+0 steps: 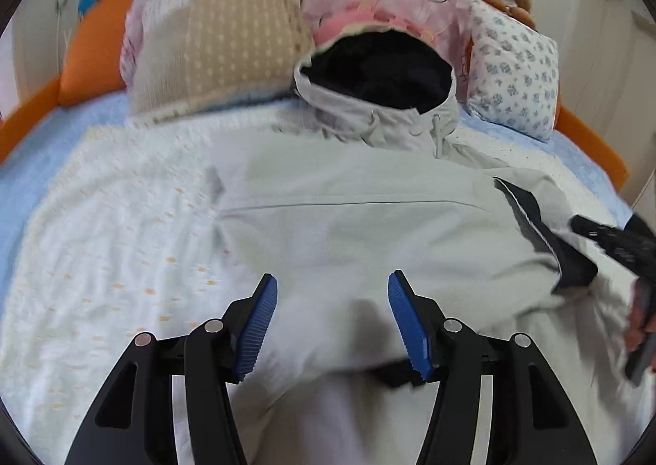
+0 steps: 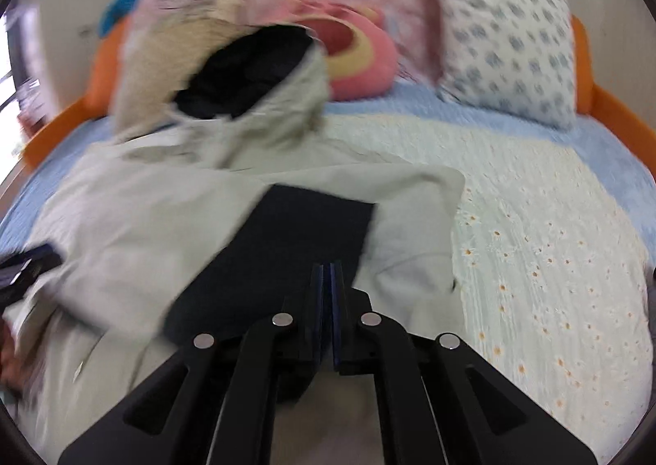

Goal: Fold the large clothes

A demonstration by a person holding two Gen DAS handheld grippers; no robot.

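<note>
A large light-grey hooded jacket [image 1: 348, 210] with dark lining lies spread on the bed, hood [image 1: 377, 71] toward the pillows. My left gripper [image 1: 332, 288] is open, its blue pads just above the jacket's lower back, holding nothing. My right gripper [image 2: 326, 268] is shut on the jacket's dark-lined front edge [image 2: 287, 251], folded over the grey body [image 2: 135, 219]. The right gripper also shows at the right edge of the left wrist view [image 1: 615, 239]. The hood shows in the right wrist view [image 2: 254, 75].
A pale quilt with small flowers [image 2: 553, 251] covers the bed inside an orange frame [image 1: 24, 112]. Pillows stand at the head: a beige one [image 1: 221, 42], a pink one [image 2: 352, 51], a white floral one [image 1: 516, 75].
</note>
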